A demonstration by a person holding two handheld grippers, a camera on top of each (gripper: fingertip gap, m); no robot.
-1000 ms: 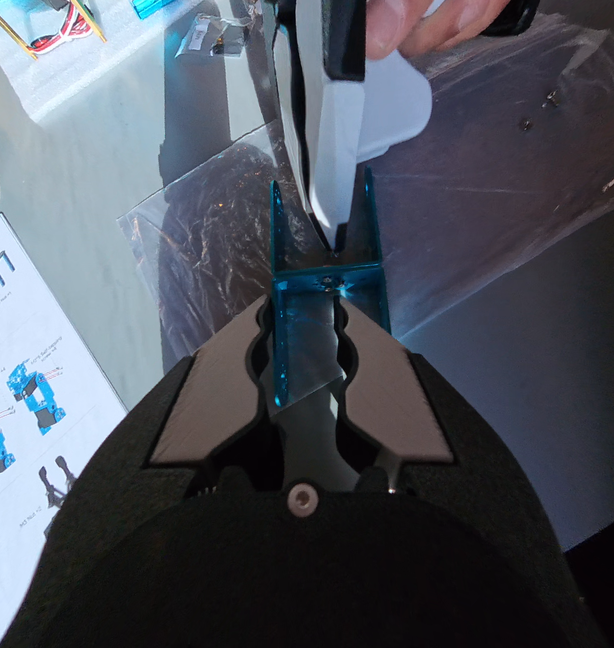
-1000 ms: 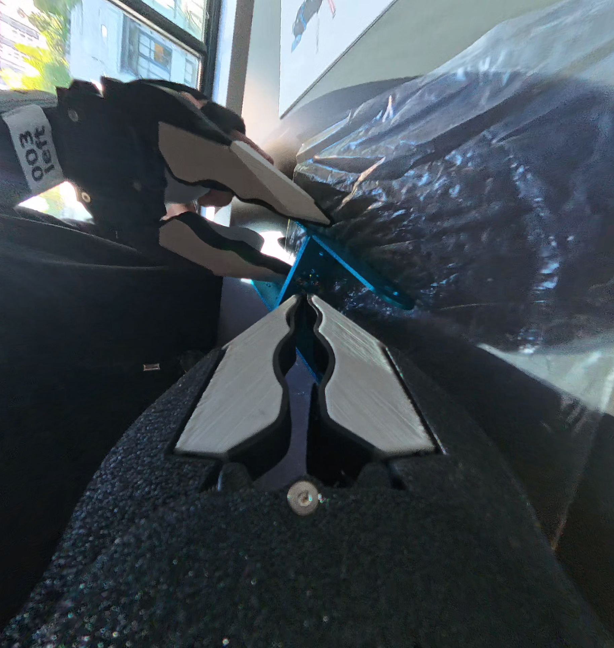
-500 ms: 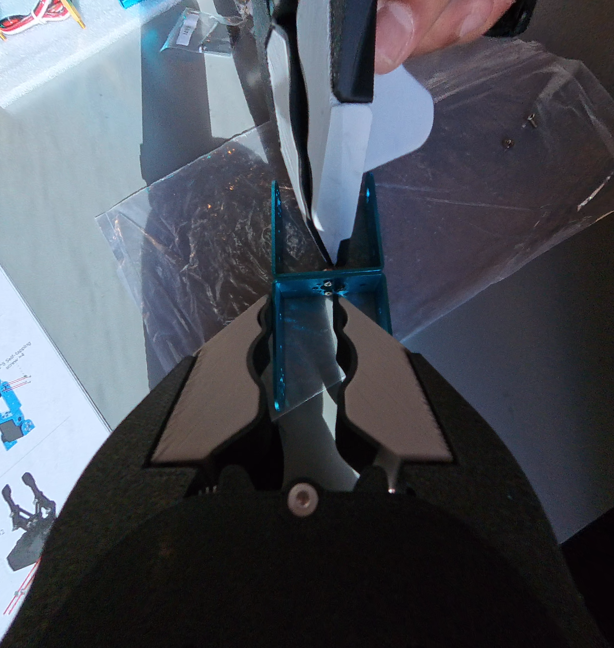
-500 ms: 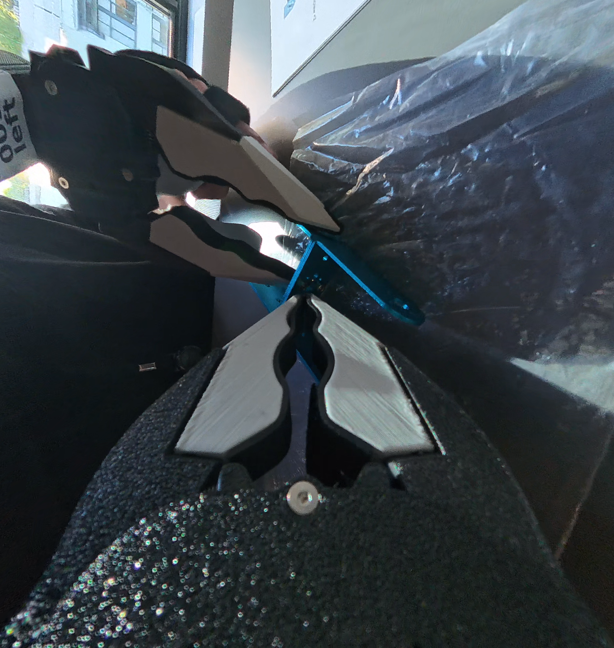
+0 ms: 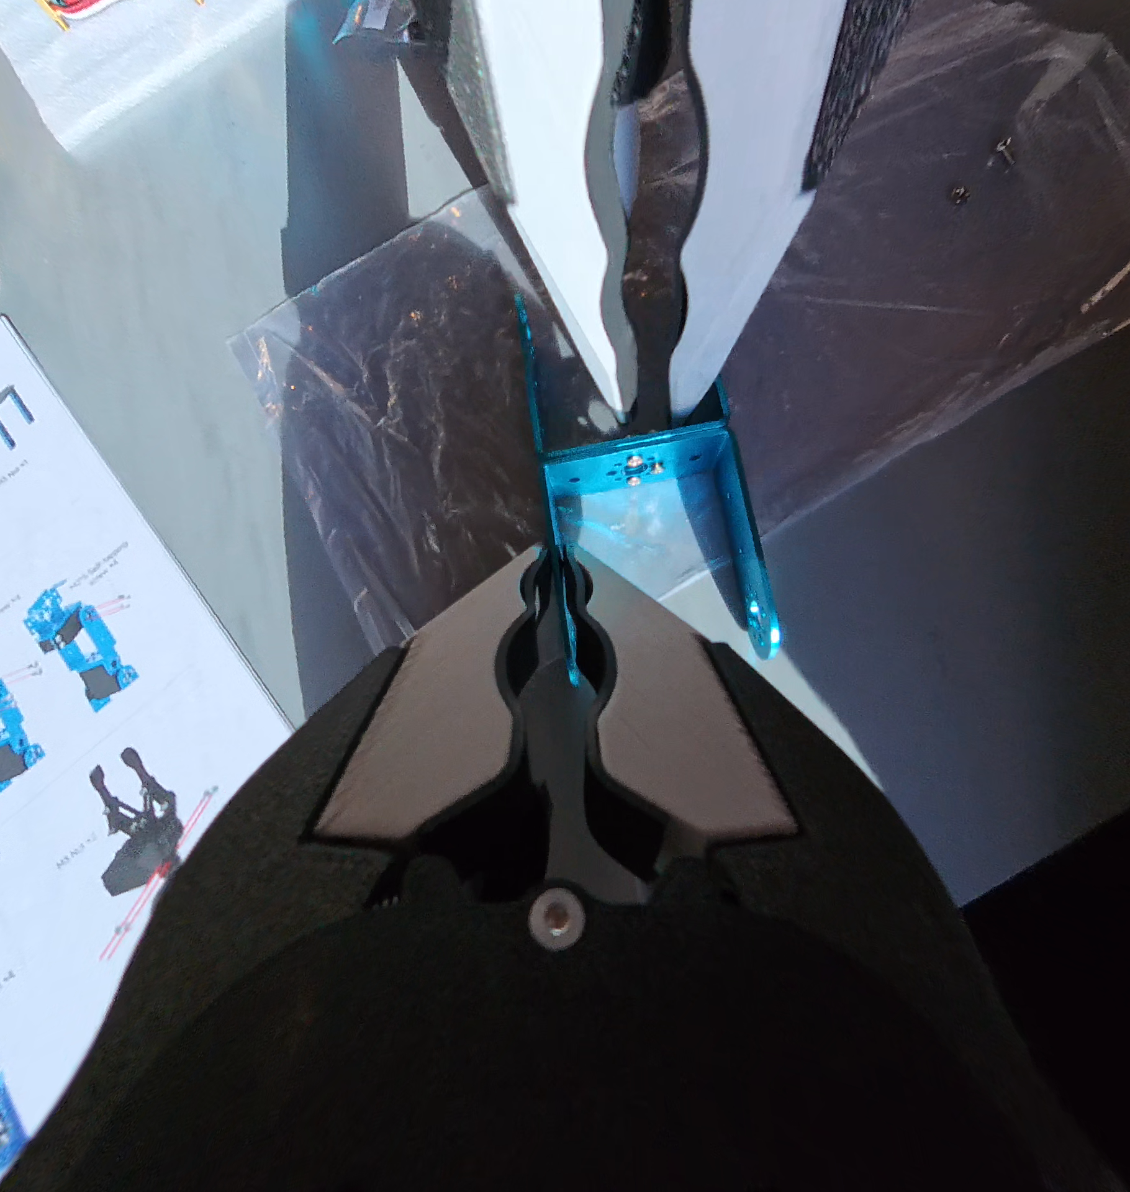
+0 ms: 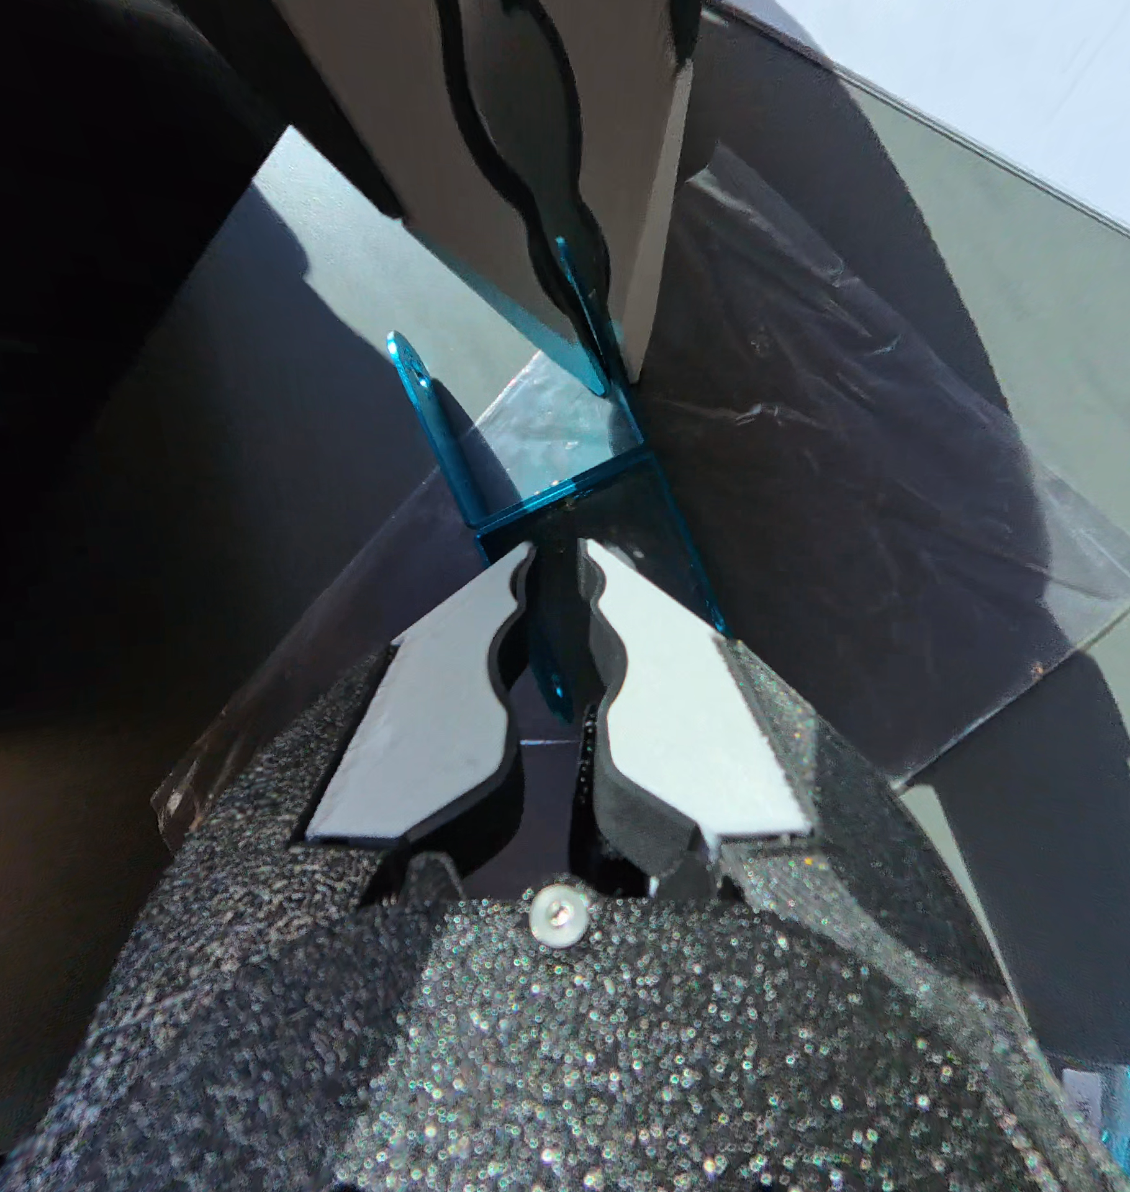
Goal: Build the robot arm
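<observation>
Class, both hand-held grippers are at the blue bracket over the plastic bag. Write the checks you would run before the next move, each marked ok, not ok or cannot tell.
1. Left hand-held gripper is clamped on one arm of the blue bracket: ok.
2. Right hand-held gripper has a firm grip: a bracket arm lies between its fingers with gaps beside it: cannot tell.
3. Screw heads are present in the bracket's cross plate: ok.
4. Bracket is lifted clear of the plastic bag: cannot tell.
5. Small loose hardware lies well away from both grippers: ok.
</observation>
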